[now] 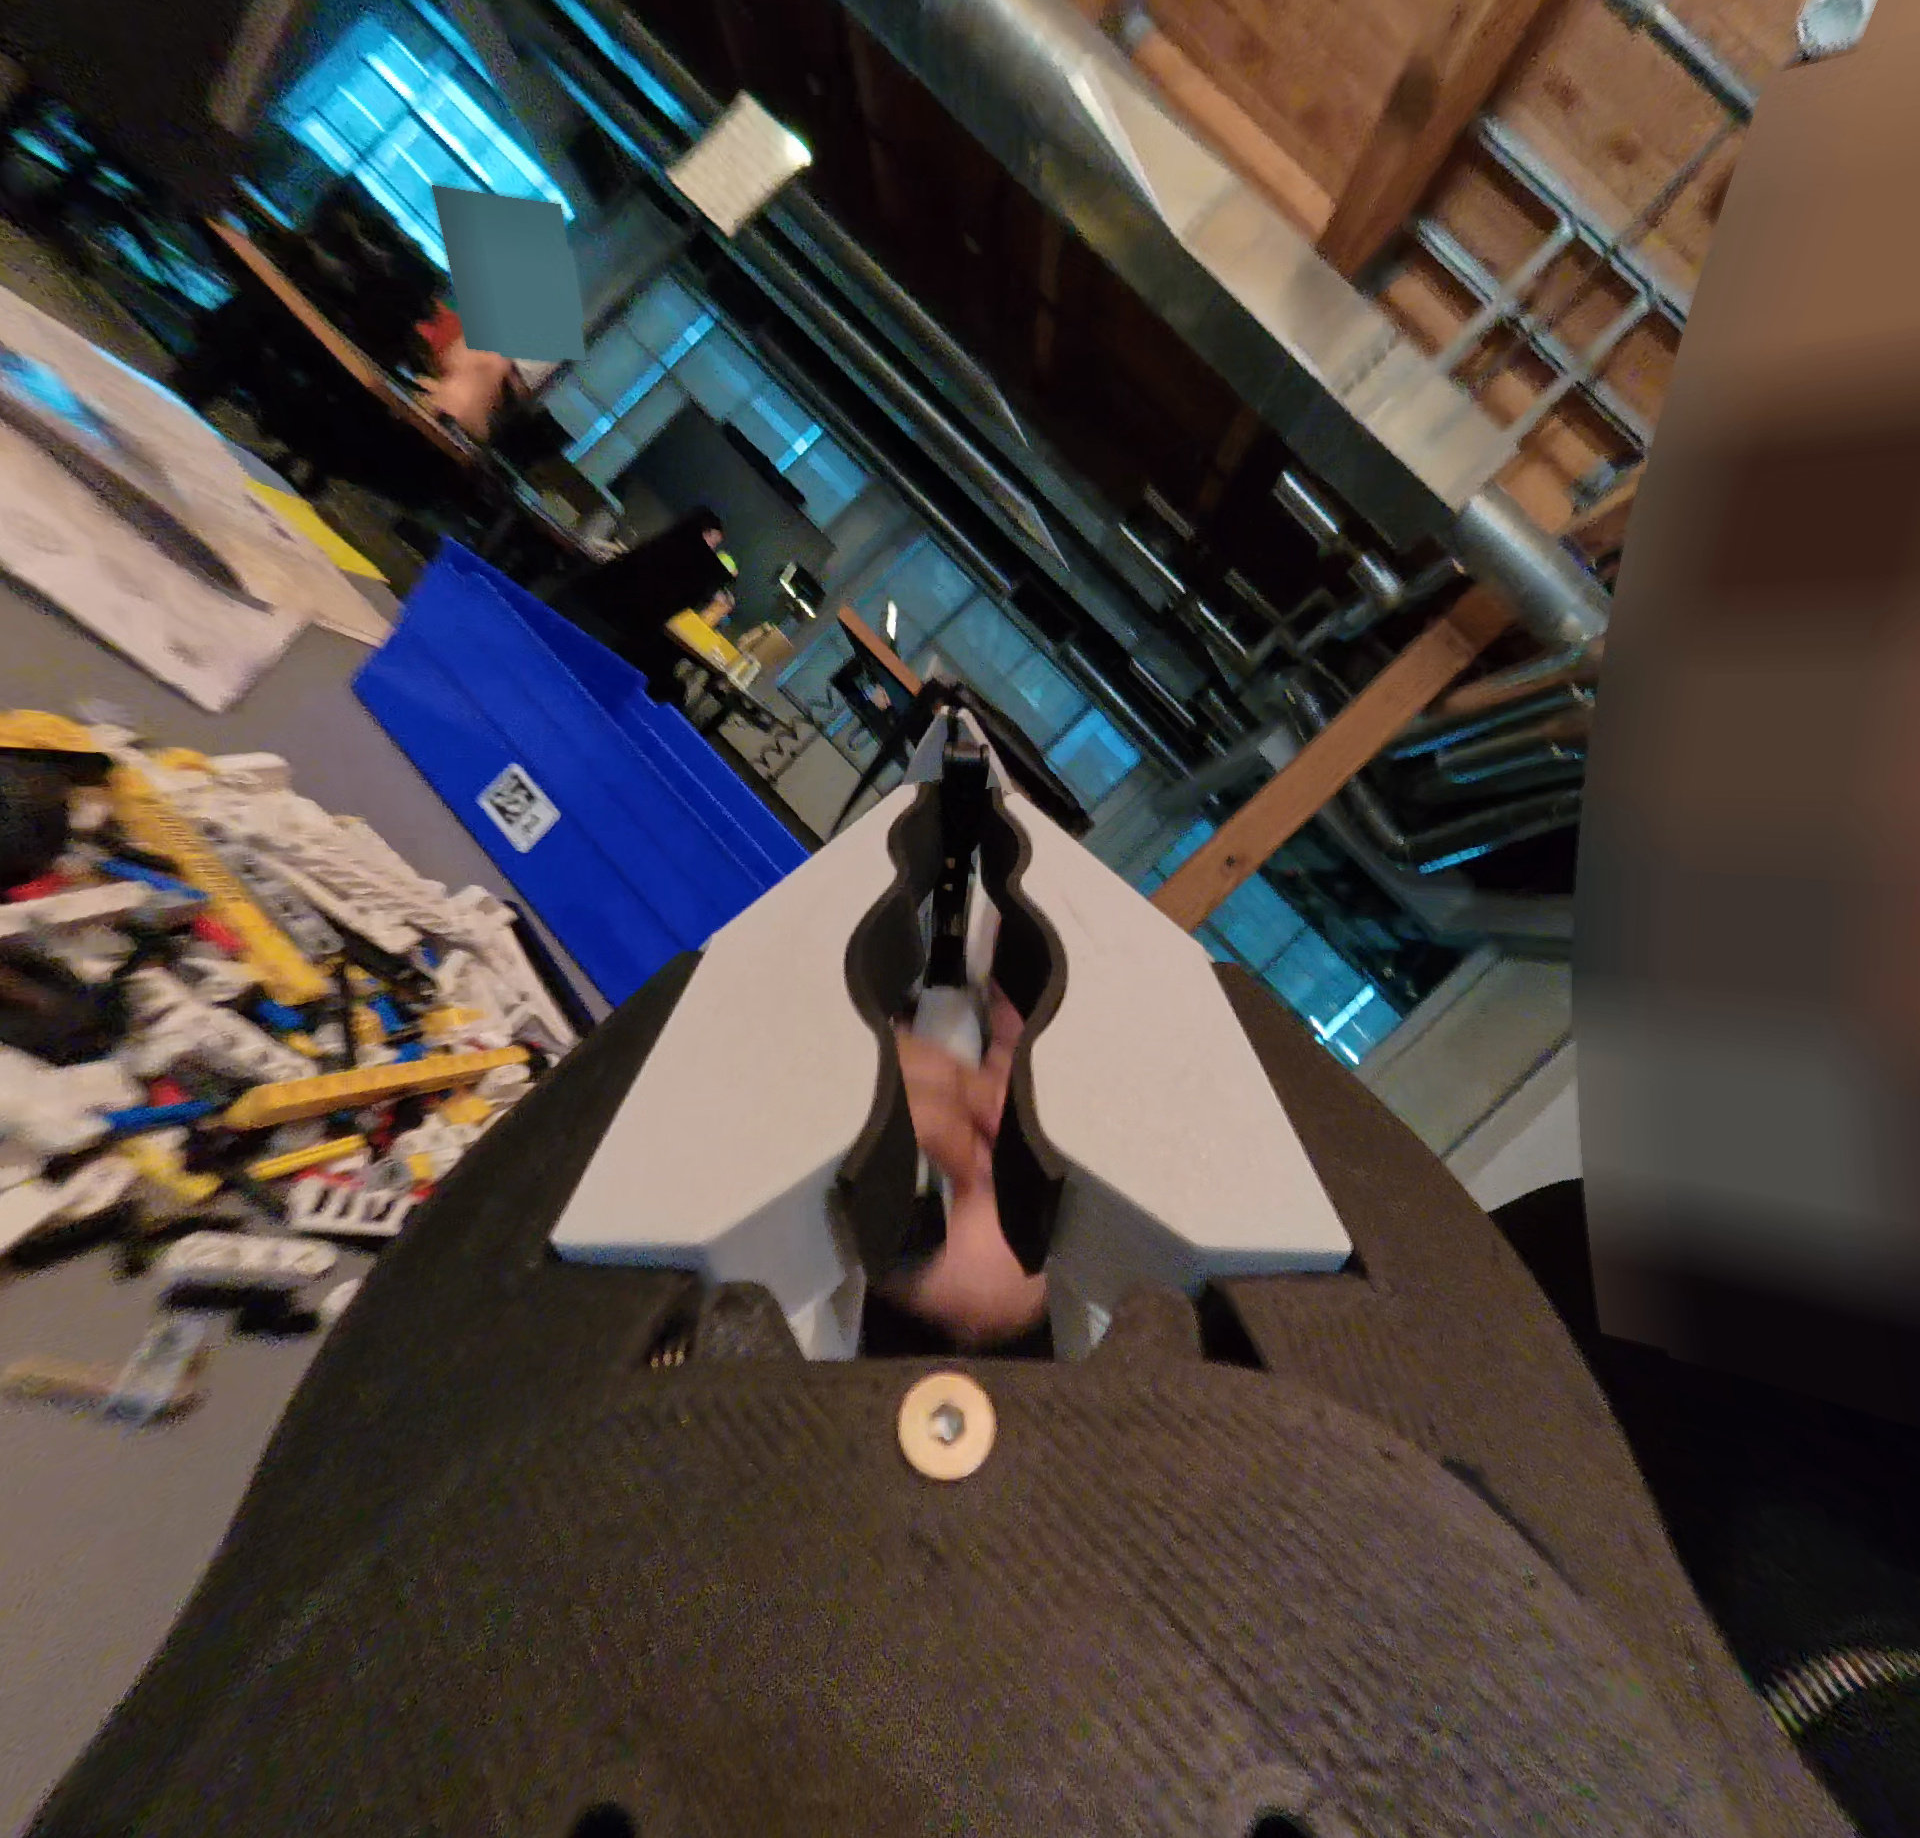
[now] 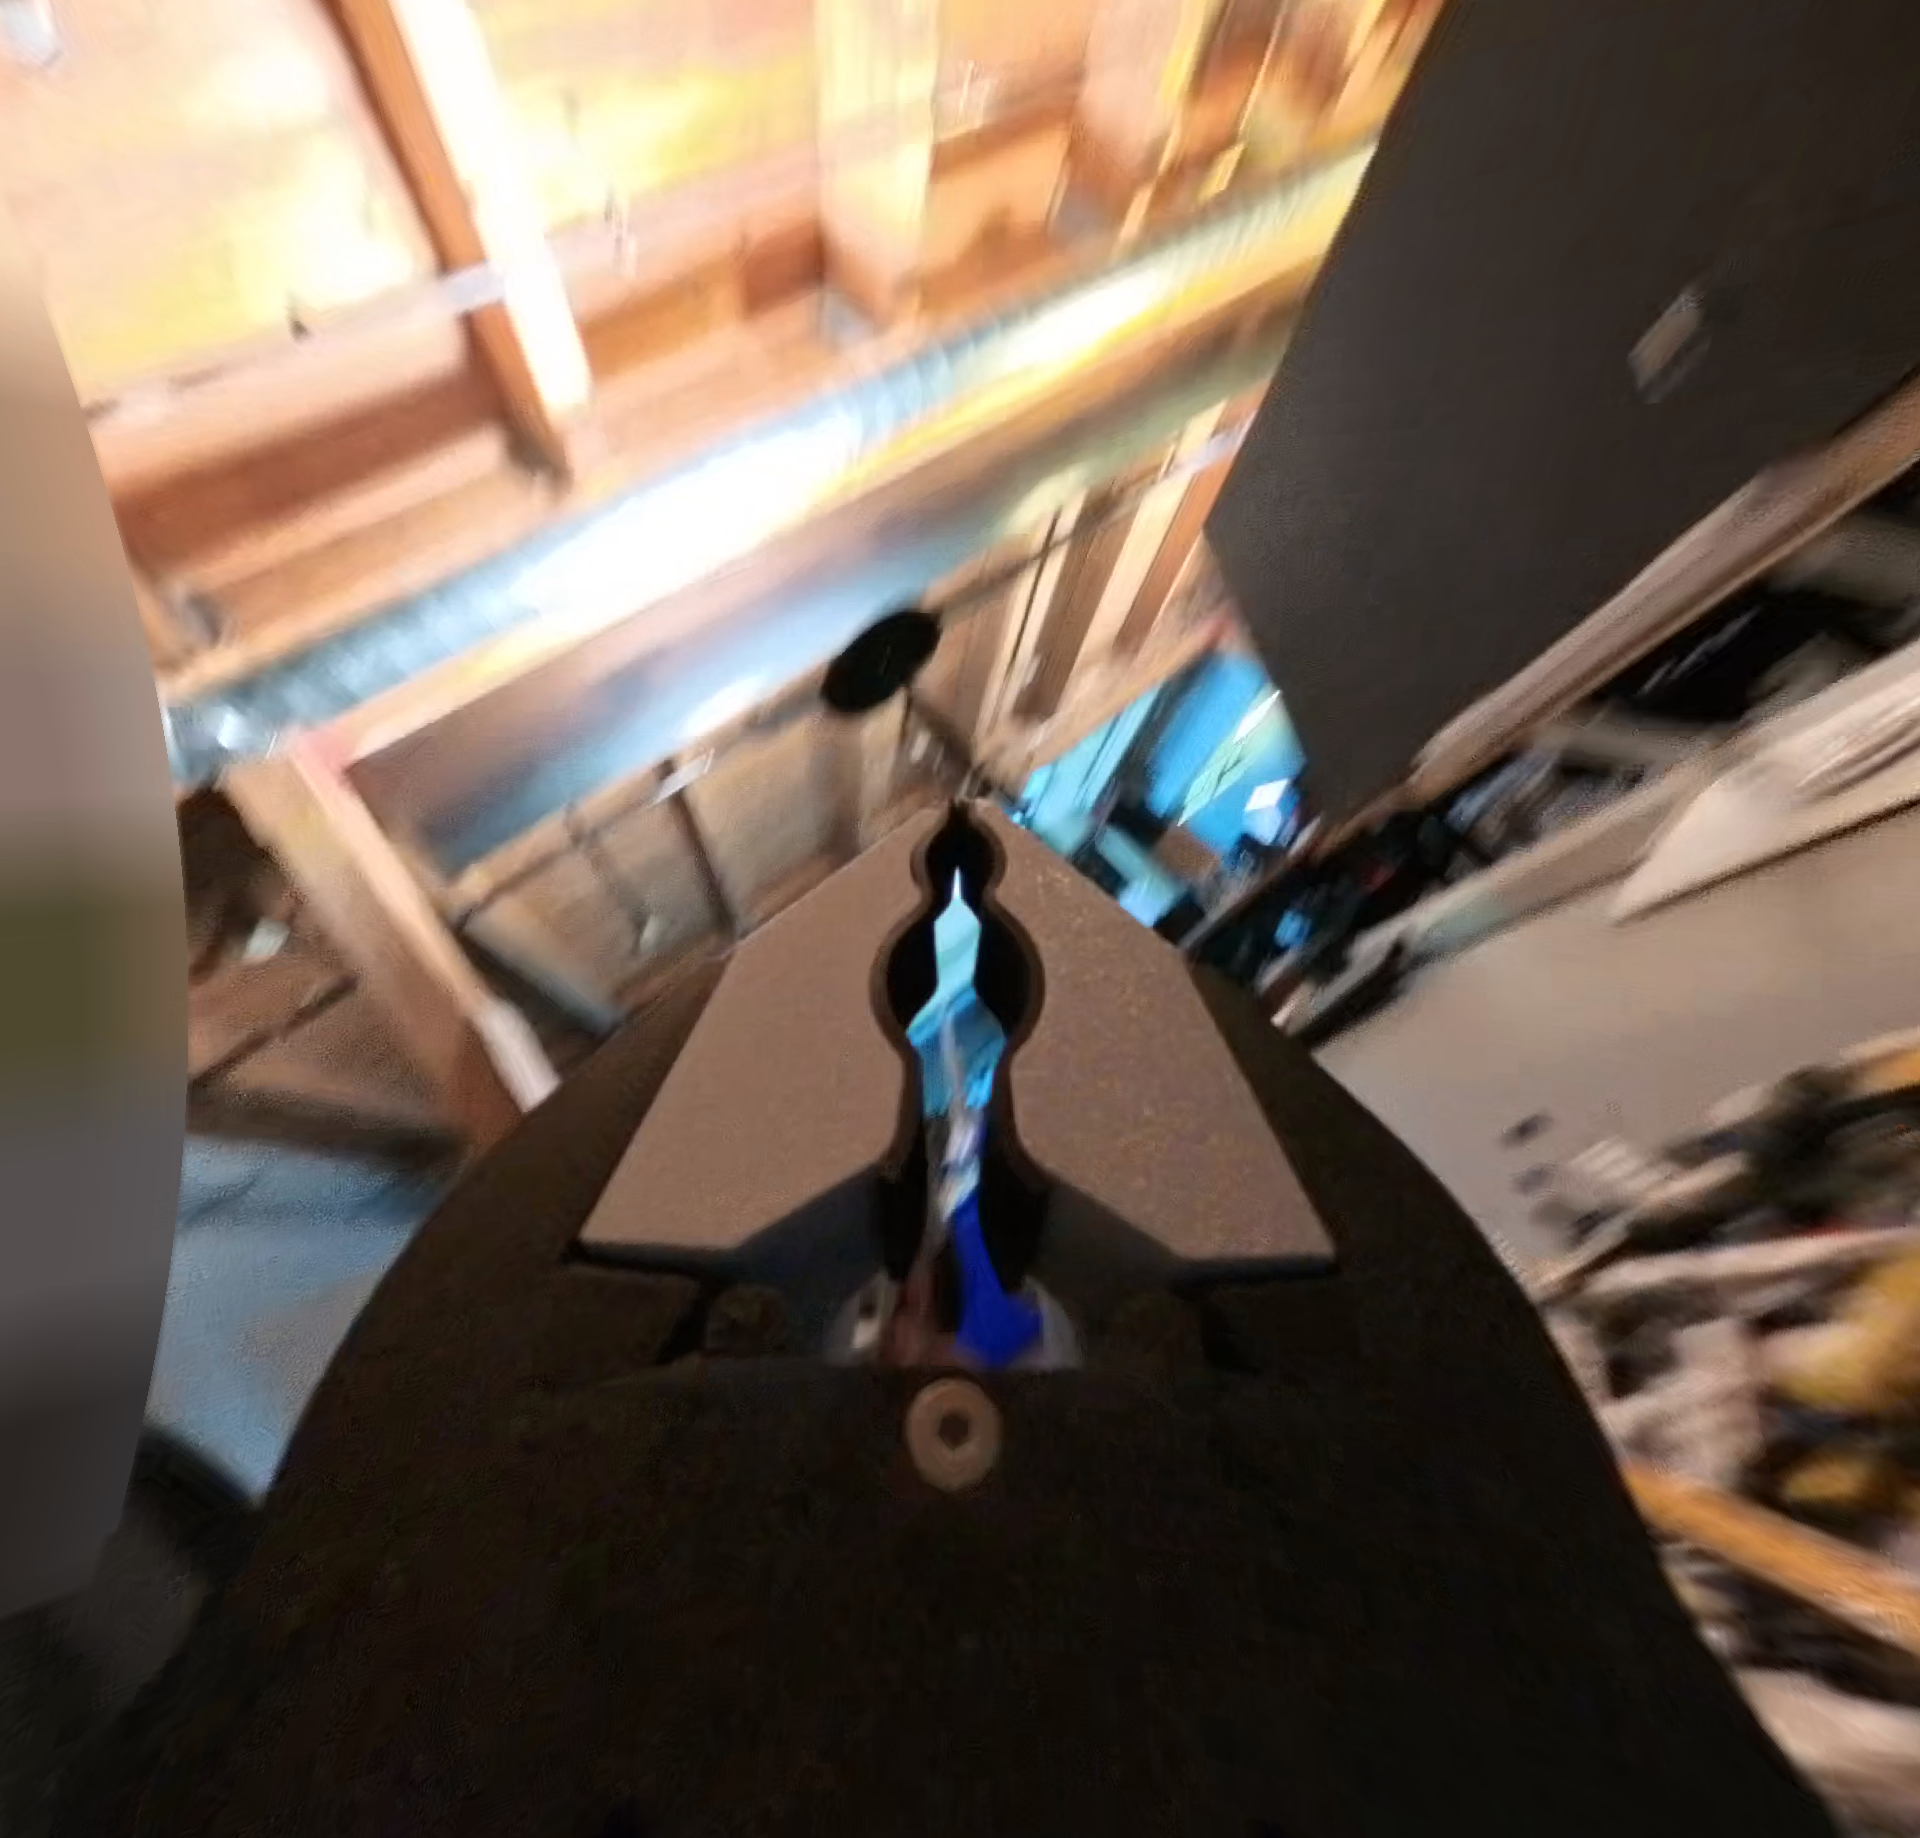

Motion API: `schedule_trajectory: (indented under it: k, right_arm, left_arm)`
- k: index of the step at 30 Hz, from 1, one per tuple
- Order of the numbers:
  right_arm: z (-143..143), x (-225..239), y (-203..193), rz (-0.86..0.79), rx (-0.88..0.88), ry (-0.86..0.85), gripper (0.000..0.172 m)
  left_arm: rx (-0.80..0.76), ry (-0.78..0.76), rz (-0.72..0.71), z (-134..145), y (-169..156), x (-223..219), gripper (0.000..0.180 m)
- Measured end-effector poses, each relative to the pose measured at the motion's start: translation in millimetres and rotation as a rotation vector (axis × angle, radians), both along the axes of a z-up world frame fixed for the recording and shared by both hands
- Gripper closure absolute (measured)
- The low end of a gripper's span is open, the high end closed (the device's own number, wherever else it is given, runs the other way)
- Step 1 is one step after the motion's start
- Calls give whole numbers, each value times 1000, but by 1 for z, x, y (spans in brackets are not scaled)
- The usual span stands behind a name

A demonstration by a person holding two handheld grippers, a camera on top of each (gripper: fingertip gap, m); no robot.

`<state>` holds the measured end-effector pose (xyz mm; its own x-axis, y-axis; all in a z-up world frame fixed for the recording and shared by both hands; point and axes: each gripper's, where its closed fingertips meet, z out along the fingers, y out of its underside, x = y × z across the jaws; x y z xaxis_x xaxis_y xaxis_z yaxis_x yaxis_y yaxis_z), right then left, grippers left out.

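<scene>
The left gripper (image 1: 961, 749) is raised off the bench (image 1: 125, 1539) and tilted toward the ceiling, its fingers (image 1: 1101, 915) drawn in narrow on a thin black piece (image 1: 958, 853) that runs lengthwise between them, its end just showing at the tips. Below and to the left lies a pile of building bricks (image 1: 229, 1009) – white, yellow, blue and black – with a blue bin (image 1: 540, 749) standing just beyond it and a white box (image 1: 125, 541) farther off. The right gripper (image 2: 961, 807) is closed tip to tip with nothing visible between its fingers; its view is badly smeared, and the brick pile (image 2: 1766, 1269) is only a blur at its right edge. The black piece is slim and caught edge-on, so it could twist or slip out if the left gripper swings hard – and it would be hard to find again among the loose bricks. With both grippers pointed away from the bench, a blind move downward could also scatter the pile.
</scene>
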<state>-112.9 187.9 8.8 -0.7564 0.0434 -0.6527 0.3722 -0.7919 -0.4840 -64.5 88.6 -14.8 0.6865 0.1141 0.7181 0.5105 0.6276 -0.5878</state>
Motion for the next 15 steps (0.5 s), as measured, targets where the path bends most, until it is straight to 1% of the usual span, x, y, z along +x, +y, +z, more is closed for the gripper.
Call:
schedule_trajectory:
  k: [1,2,3,5,6,7,9,10,11,12,13,15]
  right_arm:
    - [1,-8,29,-90,21,18,172]
    - [-2,-12,47,-187,128,53,172]
    - [-6,-10,40,-200,235,85,172]
    - [-7,7,-14,-29,301,126,172]
    - [-11,17,-45,66,336,137,163]
    - [-17,26,-70,153,373,136,146]
    - [-22,42,-97,297,353,129,134]
    - [-22,45,-101,333,314,115,137]
    - [-20,46,-100,352,273,109,143]
    - [-20,46,-99,365,247,103,156]
    - [-19,48,-98,386,231,110,164]
    - [-20,49,-99,409,229,109,167]
  left_arm:
    - [10,-17,27,-3,-16,-2,175]
    - [22,-33,64,-5,-31,-6,175]
    - [22,-36,73,-5,-35,-8,175]
    - [2,-5,50,4,-26,-9,175]
    - [-9,26,26,10,-19,-7,174]
    - [-26,44,1,13,-11,-4,175]
    - [-68,64,-37,11,0,0,175]
    - [-84,64,-37,9,2,1,175]
    - [-93,59,-39,7,3,1,175]
    - [-93,54,-47,5,5,2,175]
    - [-94,47,-50,4,6,3,175]
    - [-91,45,-46,2,5,2,175]
